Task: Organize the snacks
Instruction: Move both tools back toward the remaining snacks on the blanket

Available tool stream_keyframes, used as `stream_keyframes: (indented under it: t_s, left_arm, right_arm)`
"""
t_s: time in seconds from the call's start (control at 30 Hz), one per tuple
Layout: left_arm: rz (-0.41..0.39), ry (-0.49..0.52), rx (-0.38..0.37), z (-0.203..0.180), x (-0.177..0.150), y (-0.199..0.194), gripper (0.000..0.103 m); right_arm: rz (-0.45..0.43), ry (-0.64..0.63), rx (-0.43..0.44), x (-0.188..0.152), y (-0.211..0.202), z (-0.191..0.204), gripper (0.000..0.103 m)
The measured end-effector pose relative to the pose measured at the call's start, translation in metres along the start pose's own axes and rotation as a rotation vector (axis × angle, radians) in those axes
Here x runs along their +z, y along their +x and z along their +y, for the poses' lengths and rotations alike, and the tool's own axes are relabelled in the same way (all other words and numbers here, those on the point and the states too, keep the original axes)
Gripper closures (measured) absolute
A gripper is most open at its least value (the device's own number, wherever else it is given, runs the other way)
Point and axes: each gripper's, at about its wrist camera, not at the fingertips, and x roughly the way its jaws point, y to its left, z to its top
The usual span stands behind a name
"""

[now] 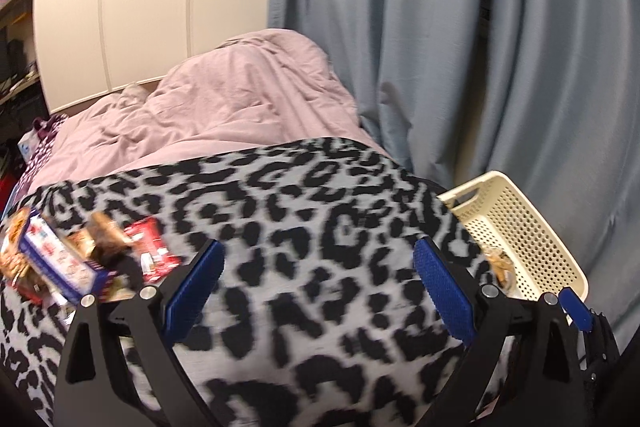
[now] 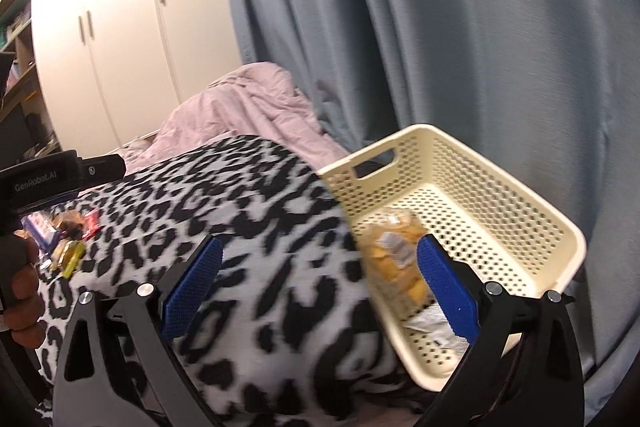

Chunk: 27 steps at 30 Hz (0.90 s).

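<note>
Your leopard-print blanket (image 1: 320,227) carries the cream basket (image 2: 500,187) at its right edge, a snack bag (image 2: 396,263) inside (blurred), and loose snacks (image 1: 80,259) piled far left. Your left gripper (image 1: 318,283) and right gripper (image 2: 320,279) both gape wide, empty.

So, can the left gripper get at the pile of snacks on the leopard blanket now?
Probably yes. The left gripper is open and holds nothing, and the snack pile lies uncovered on the leopard blanket just to its left, with nothing between them.
</note>
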Motion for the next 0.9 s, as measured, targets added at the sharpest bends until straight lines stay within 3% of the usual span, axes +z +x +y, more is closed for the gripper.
stream_keyframes:
  t_s: [0.43,0.73,0.9]
  left_arm:
    - [-0.028,-0.169,0.174,0.136,-0.016,-0.04,0.008]
    - [0.012,-0.183,0.347,0.219,-0.035,-0.06,0.008]
    - [0.017,-0.206,0.38,0.246,-0.044,-0.068,0.008]
  right_arm:
    - [0.058,-0.154,0.163,-0.013,0.013,0.097,0.004]
    - [0.111,-0.272,0.283,-0.027,0.016,0.156,0.004]
    - [0.144,-0.31,0.345,-0.032,0.02,0.18,0.004]
